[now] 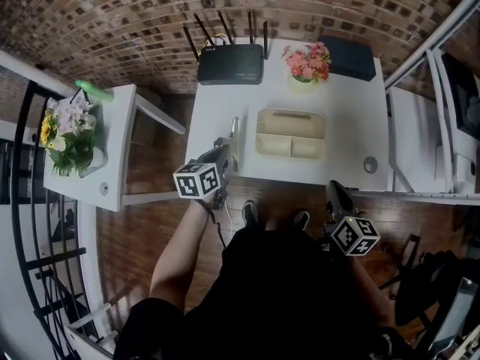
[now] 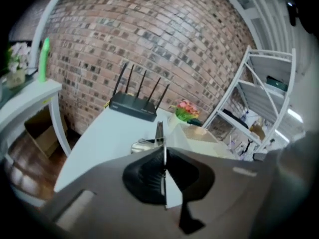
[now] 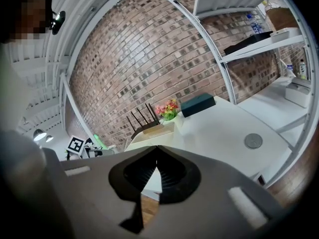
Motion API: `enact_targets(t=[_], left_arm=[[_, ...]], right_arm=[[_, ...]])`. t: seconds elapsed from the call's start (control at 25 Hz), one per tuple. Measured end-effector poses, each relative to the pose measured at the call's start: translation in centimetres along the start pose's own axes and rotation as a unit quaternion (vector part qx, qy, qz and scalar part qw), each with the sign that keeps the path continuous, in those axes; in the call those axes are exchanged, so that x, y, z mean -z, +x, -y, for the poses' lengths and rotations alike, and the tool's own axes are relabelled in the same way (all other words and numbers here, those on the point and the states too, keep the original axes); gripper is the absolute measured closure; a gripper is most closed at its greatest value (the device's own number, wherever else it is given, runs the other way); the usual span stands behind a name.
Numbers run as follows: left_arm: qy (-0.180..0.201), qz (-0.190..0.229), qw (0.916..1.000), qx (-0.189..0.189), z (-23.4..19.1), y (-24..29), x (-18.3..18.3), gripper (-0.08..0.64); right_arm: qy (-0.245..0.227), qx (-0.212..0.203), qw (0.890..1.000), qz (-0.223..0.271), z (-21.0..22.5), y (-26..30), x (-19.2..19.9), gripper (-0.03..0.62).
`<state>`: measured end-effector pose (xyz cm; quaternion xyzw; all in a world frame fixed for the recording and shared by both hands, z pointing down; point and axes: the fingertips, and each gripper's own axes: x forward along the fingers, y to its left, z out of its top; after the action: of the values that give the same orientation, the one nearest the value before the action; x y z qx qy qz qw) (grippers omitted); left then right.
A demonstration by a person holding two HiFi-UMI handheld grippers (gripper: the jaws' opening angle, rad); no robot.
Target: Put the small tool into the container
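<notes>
The small tool [image 1: 235,132] is a thin metal piece over the white table's [image 1: 352,118] front left corner, pointing away from me. My left gripper [image 1: 223,154] is shut on its near end. In the left gripper view the tool [image 2: 159,131] sticks out past the closed jaws of the left gripper [image 2: 162,151]. The container [image 1: 291,133], a beige tray with compartments, sits just right of the tool, and it looks empty. My right gripper [image 1: 335,191] hangs below the table's front edge, off the table. In its own view the right gripper [image 3: 157,148] is shut with nothing between its jaws.
A black router [image 1: 230,62], a pot of pink flowers [image 1: 306,62] and a dark box [image 1: 346,57] line the table's far edge. A round grey disc [image 1: 370,164] lies near the front right. A side table [image 1: 112,163] with flowers stands left, white shelving [image 1: 450,126] right.
</notes>
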<state>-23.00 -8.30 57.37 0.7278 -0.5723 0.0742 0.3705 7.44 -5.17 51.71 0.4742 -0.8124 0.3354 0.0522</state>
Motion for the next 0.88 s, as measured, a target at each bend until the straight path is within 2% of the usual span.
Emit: enact_targets(t=[0.12, 0.24, 0.28, 0.36, 0.48, 0.6, 0.68, 0.76, 0.88], left_arm=[[0.103, 0.031, 0.9942, -0.005, 2.9, -1.9, -2.7, 0.555], [0.207, 0.06, 0.9765, -0.006, 6.0, -3.5, -4.8, 0.555], [0.244, 0.071, 0.9672, -0.006, 7.0, -3.9, -5.3, 0.555], [0.319, 0.095, 0.943, -0.005, 8.9, -4.6, -6.3, 0.555], [0.396, 0.116, 0.9108, 0.005, 11.9, -5.3, -6.9, 0.555], [0.446, 0.119, 0.8871, 0.015, 14.3, -5.5, -6.8, 0.555], [0.464, 0.123, 0.8772, 0.025, 15.6, -5.4, -6.7, 0.555], [0.464, 0.125, 0.8764, 0.037, 16.5, -5.2, -6.6, 0.555], [0.453, 0.126, 0.8808, 0.058, 17.9, -4.8, -6.5, 0.555]], right_arm=[[0.0, -0.005, 1.0, 0.0, -0.2, 0.0, 0.0, 0.581], [0.001, -0.007, 1.0, 0.002, -0.3, -0.1, 0.1, 0.581], [0.002, -0.007, 1.0, 0.002, -0.4, -0.1, 0.2, 0.581], [0.003, -0.007, 1.0, 0.003, -0.4, -0.2, 0.2, 0.581], [0.006, -0.006, 1.0, 0.006, -0.3, -0.4, 0.3, 0.581], [0.009, -0.002, 1.0, 0.011, -0.2, -0.7, 0.3, 0.581], [0.012, 0.003, 1.0, 0.014, 0.0, -1.1, 0.4, 0.581], [0.015, 0.008, 1.0, 0.018, 0.2, -1.5, 0.5, 0.581], [0.02, 0.015, 0.999, 0.024, 0.6, -2.2, 0.7, 0.581]])
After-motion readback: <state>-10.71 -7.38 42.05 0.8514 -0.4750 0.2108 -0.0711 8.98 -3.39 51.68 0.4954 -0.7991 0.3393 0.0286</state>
